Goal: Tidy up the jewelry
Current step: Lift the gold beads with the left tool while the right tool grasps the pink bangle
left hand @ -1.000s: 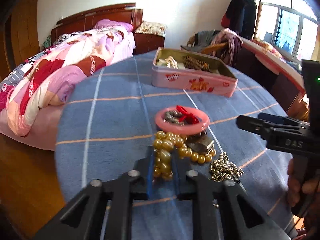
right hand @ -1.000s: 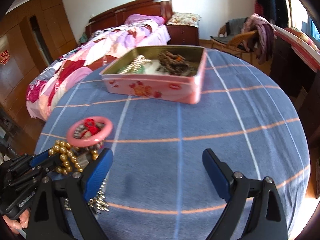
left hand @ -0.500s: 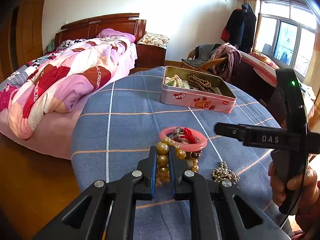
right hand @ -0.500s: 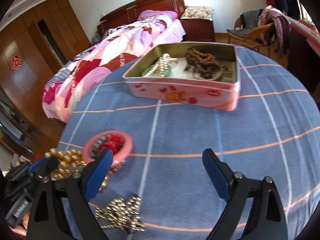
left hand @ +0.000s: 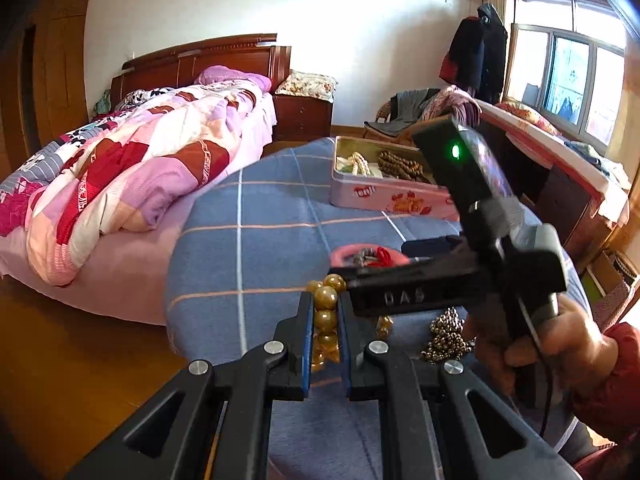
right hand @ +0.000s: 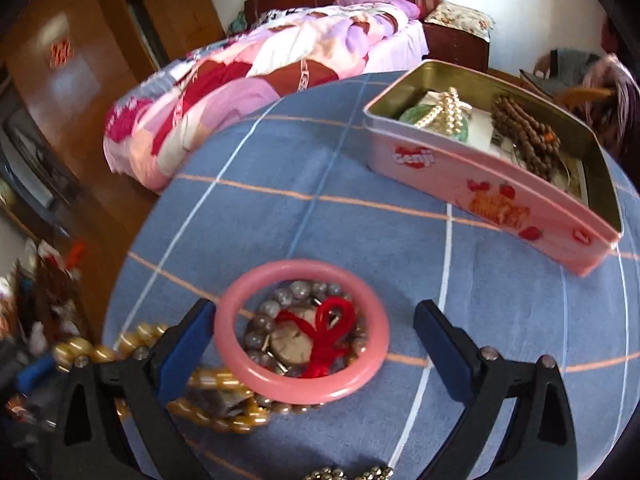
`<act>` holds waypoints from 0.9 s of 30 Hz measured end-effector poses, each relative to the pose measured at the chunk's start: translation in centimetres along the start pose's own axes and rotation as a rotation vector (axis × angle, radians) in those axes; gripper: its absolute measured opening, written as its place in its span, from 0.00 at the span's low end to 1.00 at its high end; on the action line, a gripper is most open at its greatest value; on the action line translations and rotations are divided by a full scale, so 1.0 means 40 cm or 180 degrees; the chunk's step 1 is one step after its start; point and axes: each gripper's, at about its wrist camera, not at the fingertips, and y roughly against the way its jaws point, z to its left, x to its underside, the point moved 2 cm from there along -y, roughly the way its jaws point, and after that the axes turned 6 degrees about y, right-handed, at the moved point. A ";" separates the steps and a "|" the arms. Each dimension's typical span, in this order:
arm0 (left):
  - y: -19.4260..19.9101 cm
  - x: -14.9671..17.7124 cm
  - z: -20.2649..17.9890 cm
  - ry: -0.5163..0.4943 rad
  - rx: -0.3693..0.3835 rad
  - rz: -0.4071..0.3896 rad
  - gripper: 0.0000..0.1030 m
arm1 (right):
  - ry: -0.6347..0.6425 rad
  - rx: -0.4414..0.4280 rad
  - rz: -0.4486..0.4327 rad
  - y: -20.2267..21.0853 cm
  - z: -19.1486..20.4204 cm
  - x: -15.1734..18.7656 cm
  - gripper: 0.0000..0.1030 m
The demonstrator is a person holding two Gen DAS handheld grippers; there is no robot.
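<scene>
Left gripper (left hand: 325, 312): my jaws are clamped narrow on the amber bead string (left hand: 326, 308), beads stacked in the slot between the blue pads, the rest of the strand trailing to the table at about 5 o'clock from the tips.

Right gripper (right hand: 314, 344): jaws wide and opening further right now. The pink bangle (right hand: 302, 334) sits between the fingers but the pads aren't pressing on it; left pad is just beside its rim at 9 o'clock, right pad stands apart at 3 o'clock.

Inside the bangle I see a grey bead bracelet (right hand: 276, 300), a small watch face (right hand: 292, 344) and a red cord (right hand: 334, 328), all piled together. More amber beads lie under and at 8 o'clock of the bangle.

Silver bead cluster (left hand: 446, 334) lies on the blue checked tablecloth (left hand: 260, 248), at 3 o'clock of my left tips; it is partly hidden by the right tool body.

Pink tin (right hand: 492, 196) is at 1 o'clock in the right view, lid off, well apart from the pile. It holds a brown bead string (right hand: 528, 136), a pale pearl-like strand (right hand: 444, 112) and something green I can't identify.

A hand (left hand: 536, 340) grips the right tool's handle, red sleeve at the edge.
</scene>
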 end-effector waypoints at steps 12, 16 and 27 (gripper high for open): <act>0.051 -0.059 -0.005 0.0064 0.0105 -0.0298 0.09 | -0.0803 -0.0409 -0.0437 0.100 -0.150 0.017 0.82; 0.044 -0.071 -0.005 0.0141 0.0113 -0.0331 0.09 | -0.1031 -0.0244 -0.0644 0.160 -0.210 0.028 0.82; -0.022 -0.086 -0.064 0.0099 0.0195 -0.0206 0.09 | -0.0938 0.0623 -0.0906 0.254 -0.277 0.055 0.82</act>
